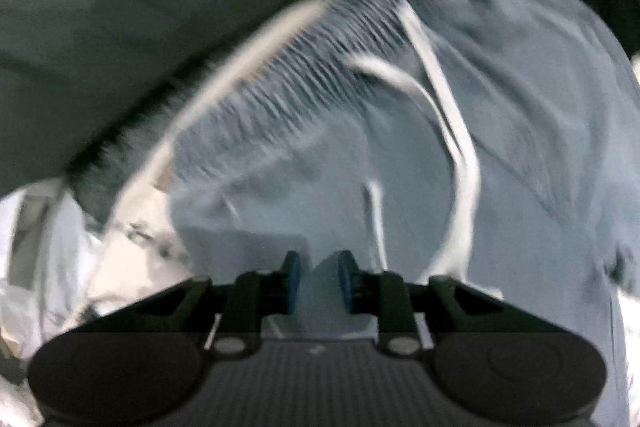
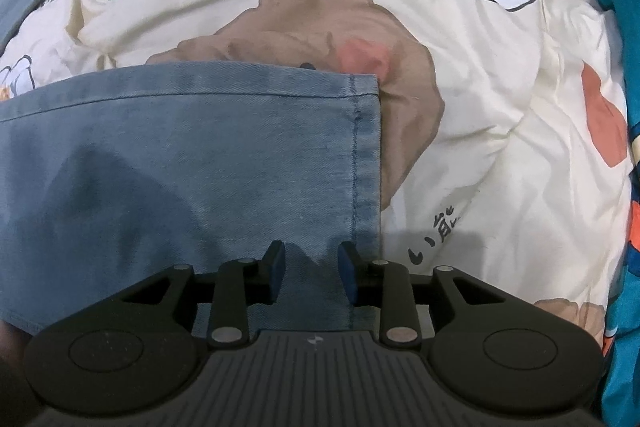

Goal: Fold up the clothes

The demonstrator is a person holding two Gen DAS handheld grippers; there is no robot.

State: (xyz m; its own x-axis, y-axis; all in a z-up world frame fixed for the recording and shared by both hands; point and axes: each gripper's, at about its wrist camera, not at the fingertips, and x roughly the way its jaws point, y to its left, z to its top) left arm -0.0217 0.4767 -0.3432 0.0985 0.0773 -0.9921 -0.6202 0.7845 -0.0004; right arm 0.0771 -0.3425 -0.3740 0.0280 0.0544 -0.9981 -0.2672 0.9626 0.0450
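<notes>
The light blue trousers [image 1: 500, 99] fill the blurred left wrist view, with a gathered elastic waistband [image 1: 320, 51] and white drawstrings [image 1: 436, 75]. My left gripper [image 1: 319, 279] is shut on a raised fold of the trousers, which peaks up between the blue pads [image 1: 347, 281]. In the right wrist view a trouser leg [image 2: 200, 155] lies flat, with its stitched hem [image 2: 366, 147] at the right. My right gripper [image 2: 312, 269] stands open just over the leg beside the hem, nothing pinched between its fingers [image 2: 276, 267].
A cream quilt [image 2: 500, 107] with a brown cartoon bear print lies under the trouser leg. Teal patterned cloth [image 2: 628, 7] runs along the right edge. A dark green cloth [image 1: 120, 7] covers the upper left of the left view, with pale fabric [image 1: 52, 247] below it.
</notes>
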